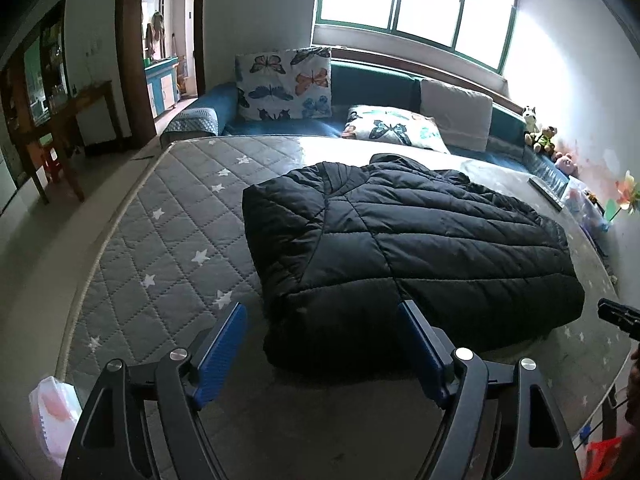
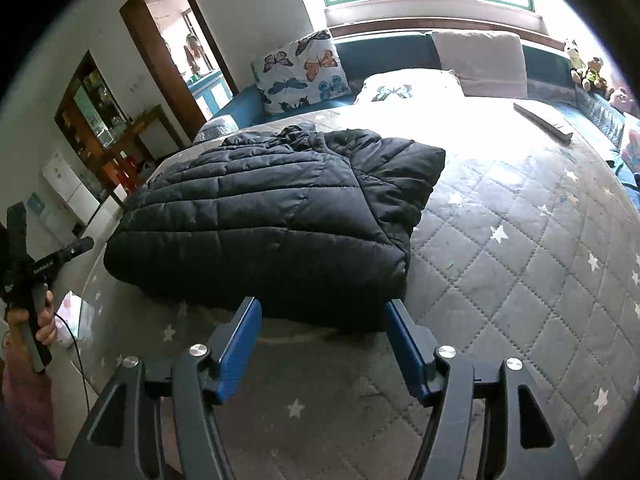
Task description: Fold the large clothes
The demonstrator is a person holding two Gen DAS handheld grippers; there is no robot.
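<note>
Black and quilted, the puffer jacket [image 1: 412, 248] lies flat on the grey star-patterned mattress [image 1: 168, 216], already partly folded into a rough block, with its hem side toward the near edge of the mattress and its collar and hood end toward the pillows at the far edge. Its long axis runs from the near edge to the far edge. The left gripper [image 1: 322, 340] hovers just before the near-left corner of the jacket, its blue fingers [image 1: 222, 350] wide apart and holding nothing. The right gripper [image 2: 324, 334] stands the same way before the near-right corner of the jacket [image 2: 280, 216], fingers [image 2: 240, 344] also spread and empty. Neither one touches the fabric. Both are about equally near to the hem, one at each corner, so I judge the coming move as a grasp of the near edge by both together, to carry it forward over the jacket toward the collar end
</note>
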